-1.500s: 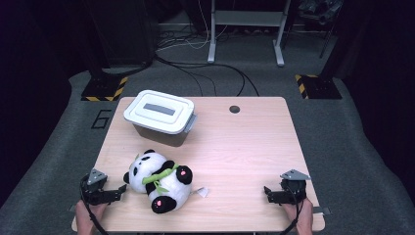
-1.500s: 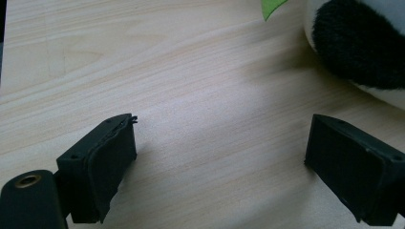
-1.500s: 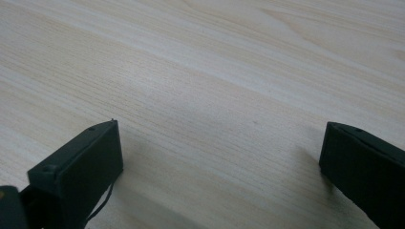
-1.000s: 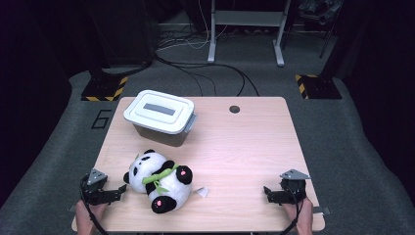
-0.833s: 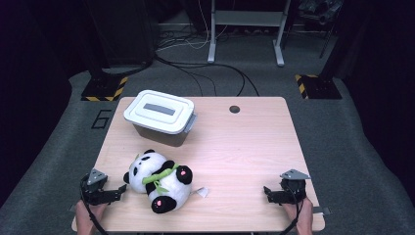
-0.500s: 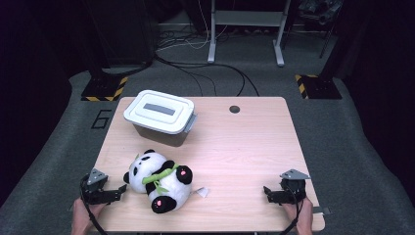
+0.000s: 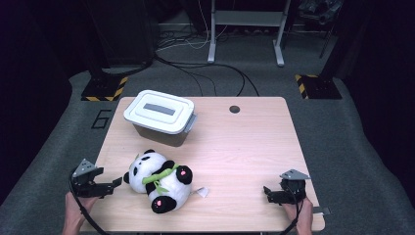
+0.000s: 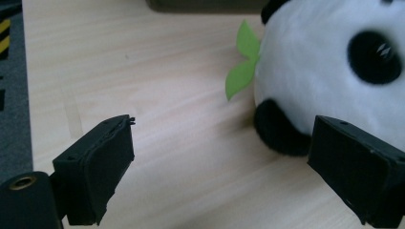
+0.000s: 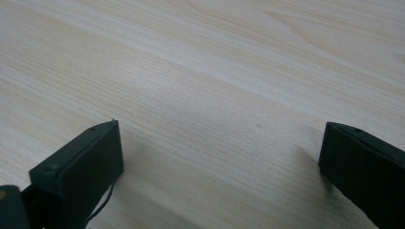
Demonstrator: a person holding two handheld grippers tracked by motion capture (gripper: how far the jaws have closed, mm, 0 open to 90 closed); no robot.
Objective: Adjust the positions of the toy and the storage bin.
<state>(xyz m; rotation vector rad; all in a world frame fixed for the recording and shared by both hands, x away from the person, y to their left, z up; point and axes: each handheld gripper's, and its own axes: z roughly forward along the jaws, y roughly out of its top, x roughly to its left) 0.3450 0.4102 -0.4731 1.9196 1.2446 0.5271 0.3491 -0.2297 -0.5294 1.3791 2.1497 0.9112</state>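
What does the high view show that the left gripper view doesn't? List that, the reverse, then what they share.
The high view adds the box's white lid, the tabletop hole, the right gripper and the panda's whole body. The left gripper view adds the panda's glossy eye up close and the left gripper, jaws wide, just opened further, nothing between them. Shared: table, panda, its green leaves, left gripper.

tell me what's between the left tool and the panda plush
Nothing: bare wood. In the high view the left tool stops just short of the panda plush; in the left gripper view the open jaws frame bare table beside it.
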